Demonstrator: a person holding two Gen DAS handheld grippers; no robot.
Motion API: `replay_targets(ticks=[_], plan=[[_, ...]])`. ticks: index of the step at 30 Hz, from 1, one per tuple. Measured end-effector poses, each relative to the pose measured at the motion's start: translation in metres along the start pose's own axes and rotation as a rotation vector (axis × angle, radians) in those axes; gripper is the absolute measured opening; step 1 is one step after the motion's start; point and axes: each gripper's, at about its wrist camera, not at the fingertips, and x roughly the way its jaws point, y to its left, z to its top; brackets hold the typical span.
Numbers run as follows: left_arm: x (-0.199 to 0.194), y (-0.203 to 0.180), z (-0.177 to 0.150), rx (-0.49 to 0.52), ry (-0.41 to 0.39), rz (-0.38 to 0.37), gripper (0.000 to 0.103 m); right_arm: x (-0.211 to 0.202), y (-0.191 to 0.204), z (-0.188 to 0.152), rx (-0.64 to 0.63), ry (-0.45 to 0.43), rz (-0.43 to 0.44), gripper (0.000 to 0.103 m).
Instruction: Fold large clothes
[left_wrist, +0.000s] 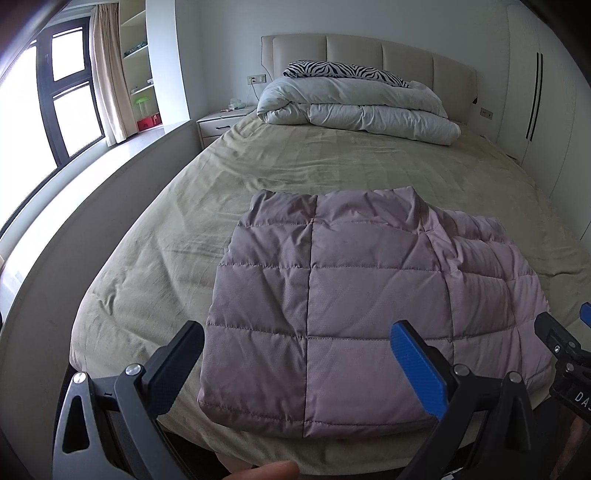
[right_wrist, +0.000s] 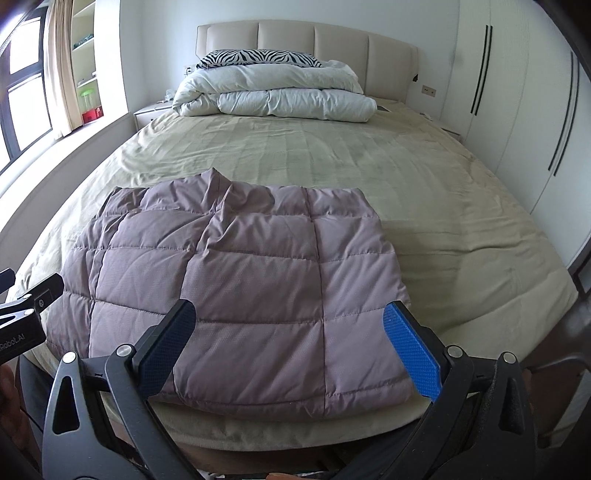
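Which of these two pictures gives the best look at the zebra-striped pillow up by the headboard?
The left wrist view shows the zebra-striped pillow best: it appears larger, with its long striped top stretching across the folded white duvet. The right wrist view shows the same pillow smaller and farther off.

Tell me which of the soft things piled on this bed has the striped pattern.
The zebra-striped pillow, topmost at the headboard. The duvet beneath is plain white; the quilted jacket near the foot is plain mauve.
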Motion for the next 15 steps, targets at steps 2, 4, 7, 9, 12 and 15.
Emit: replay_targets(ticks=[2, 4, 7, 9, 12, 15], plan=[[0.003, 0.000, -0.002, -0.003, 0.007, -0.004, 0.103, 0.004, 0.002, -0.001, -0.002, 0.009, -0.003, 0.103], [0.005, 0.000, -0.003, -0.004, 0.011, -0.002, 0.103, 0.007, 0.002, -0.001, -0.002, 0.020, -0.003, 0.103], [0.007, 0.000, -0.005, -0.003, 0.017, -0.002, 0.103, 0.011, 0.002, -0.002, -0.003, 0.031, -0.001, 0.103], [0.008, -0.001, -0.005, -0.003, 0.019, -0.003, 0.103, 0.013, 0.003, -0.002, -0.004, 0.034, 0.000, 0.103], [0.008, -0.001, -0.005, -0.002, 0.021, -0.003, 0.103, 0.014, 0.004, -0.002, -0.004, 0.036, 0.002, 0.103], [0.009, -0.002, -0.006, 0.000, 0.024, -0.004, 0.103, 0.014, 0.004, -0.002, -0.002, 0.037, 0.001, 0.103]])
